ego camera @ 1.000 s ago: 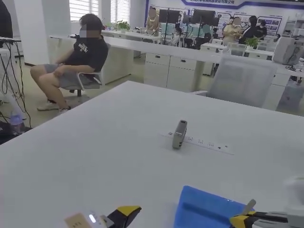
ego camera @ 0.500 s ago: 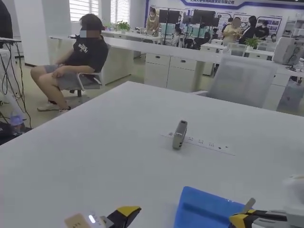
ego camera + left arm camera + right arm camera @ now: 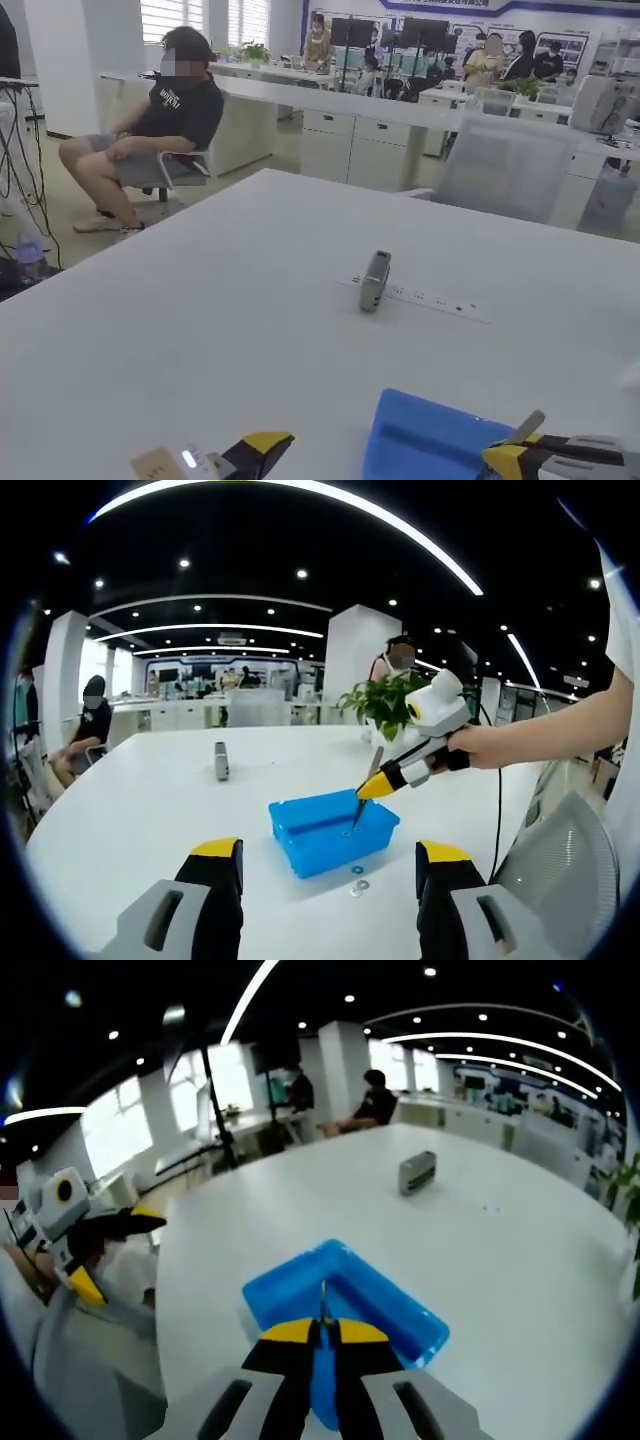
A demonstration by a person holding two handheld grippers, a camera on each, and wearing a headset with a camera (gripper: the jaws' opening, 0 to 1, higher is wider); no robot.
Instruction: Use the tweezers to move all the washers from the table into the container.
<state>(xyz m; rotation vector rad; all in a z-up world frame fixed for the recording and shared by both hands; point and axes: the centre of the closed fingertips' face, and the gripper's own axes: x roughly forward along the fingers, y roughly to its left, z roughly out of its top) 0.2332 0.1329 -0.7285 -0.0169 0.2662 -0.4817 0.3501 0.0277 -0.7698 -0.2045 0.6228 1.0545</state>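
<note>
The blue container sits on the white table, and two small washers lie on the table just in front of it. My right gripper is shut on thin metal tweezers. Their tip hangs over the container's inside. In the left gripper view the tweezers slant down into the tray; whether they hold a washer is too small to tell. My left gripper stands open, short of the washers, with nothing between its fingers. The container also shows at the bottom of the head view.
A small grey device stands on a flat power strip mid-table. A person sits on a chair beyond the far left edge. An office chair stands behind the table, and a potted plant at its far corner.
</note>
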